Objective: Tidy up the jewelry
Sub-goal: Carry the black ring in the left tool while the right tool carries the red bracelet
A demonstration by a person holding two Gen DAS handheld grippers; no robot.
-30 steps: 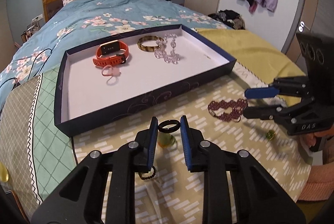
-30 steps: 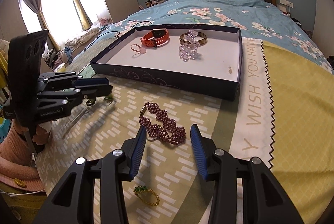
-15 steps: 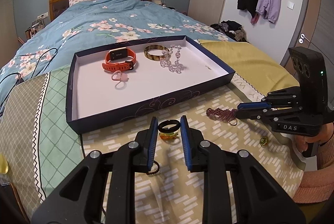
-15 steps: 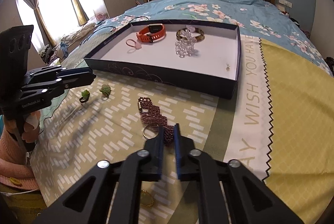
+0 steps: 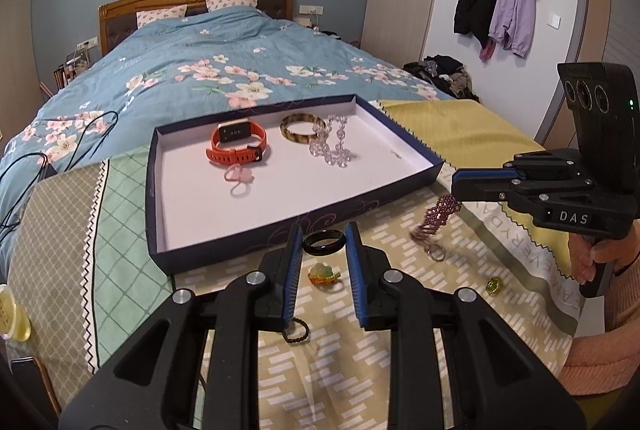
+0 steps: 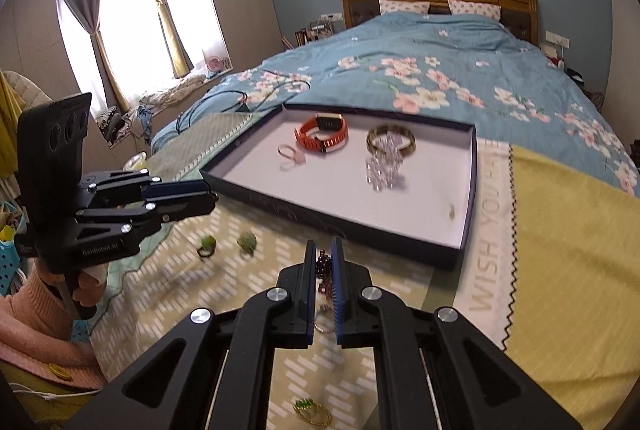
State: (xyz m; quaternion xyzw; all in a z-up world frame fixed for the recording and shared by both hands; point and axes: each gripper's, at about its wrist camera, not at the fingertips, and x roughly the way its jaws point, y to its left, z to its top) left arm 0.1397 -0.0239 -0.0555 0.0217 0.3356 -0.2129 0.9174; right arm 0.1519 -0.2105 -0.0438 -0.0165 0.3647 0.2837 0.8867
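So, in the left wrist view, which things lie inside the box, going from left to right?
Orange watch → tortoiseshell bangle → clear bead bracelet → a tiny item too small to identify. The pink ring sits below the watch, so I leave it out.

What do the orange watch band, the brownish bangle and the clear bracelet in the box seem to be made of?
The orange watch band looks like matte silicone or rubber: even colour, soft dull surface, moulded ridges. The brownish bangle seems glossy resin or acetate in a tortoiseshell pattern, mottled amber and dark brown; it could be something else. The clear bracelet looks like faceted glass, crystal or acrylic beads, see-through and glinting.
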